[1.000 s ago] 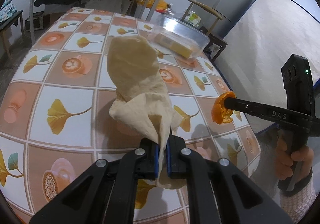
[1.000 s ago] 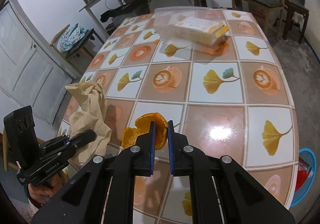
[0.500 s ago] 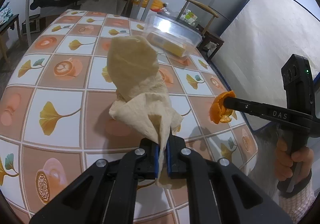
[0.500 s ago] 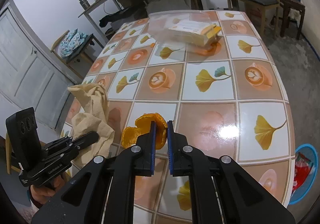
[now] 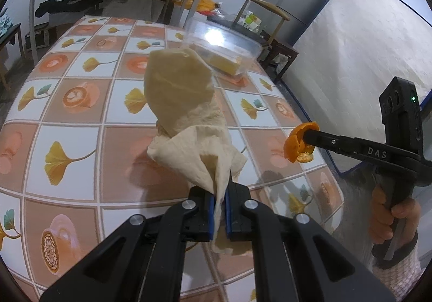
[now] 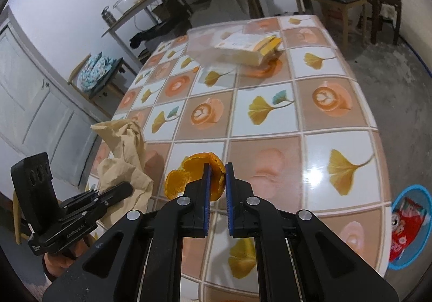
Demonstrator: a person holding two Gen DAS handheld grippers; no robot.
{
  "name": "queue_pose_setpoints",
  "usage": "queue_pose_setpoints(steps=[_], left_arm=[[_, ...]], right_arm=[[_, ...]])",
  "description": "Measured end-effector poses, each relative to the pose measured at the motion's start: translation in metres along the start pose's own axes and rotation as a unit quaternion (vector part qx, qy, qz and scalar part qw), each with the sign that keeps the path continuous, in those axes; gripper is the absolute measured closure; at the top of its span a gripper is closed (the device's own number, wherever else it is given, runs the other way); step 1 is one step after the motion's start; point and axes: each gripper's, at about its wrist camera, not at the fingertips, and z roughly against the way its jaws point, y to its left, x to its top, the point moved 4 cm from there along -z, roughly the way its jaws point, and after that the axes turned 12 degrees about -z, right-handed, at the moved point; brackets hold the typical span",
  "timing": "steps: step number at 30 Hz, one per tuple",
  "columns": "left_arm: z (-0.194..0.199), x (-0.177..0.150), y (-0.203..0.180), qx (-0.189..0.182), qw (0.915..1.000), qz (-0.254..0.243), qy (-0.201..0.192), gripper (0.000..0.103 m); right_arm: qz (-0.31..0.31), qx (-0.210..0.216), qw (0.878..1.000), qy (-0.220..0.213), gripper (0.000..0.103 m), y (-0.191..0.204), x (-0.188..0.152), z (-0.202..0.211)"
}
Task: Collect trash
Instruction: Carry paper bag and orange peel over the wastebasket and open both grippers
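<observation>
Left gripper [image 5: 220, 204] clamps a crumpled brown paper napkin [image 5: 183, 118], lifted above the tiled table [image 5: 81, 102]. Right gripper [image 6: 216, 180] pinches an orange peel [image 6: 194, 175] (also lifted). Beyond: clear plastic container [image 6: 237, 45].

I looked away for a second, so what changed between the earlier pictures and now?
Nothing was taken or released. Both tools drifted slightly across the table. The left tool stays clamped on the crumpled brown paper, the right tool on the orange peel.
</observation>
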Motion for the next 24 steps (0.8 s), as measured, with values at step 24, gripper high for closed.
queue_pose_setpoints(steps=[24], left_arm=[[-0.147,0.049,-0.31,-0.245,0.9304,-0.216,0.166,0.097]], right_arm=[[-0.325,-0.145,0.919,-0.172,0.095,-0.32,-0.105,0.192]])
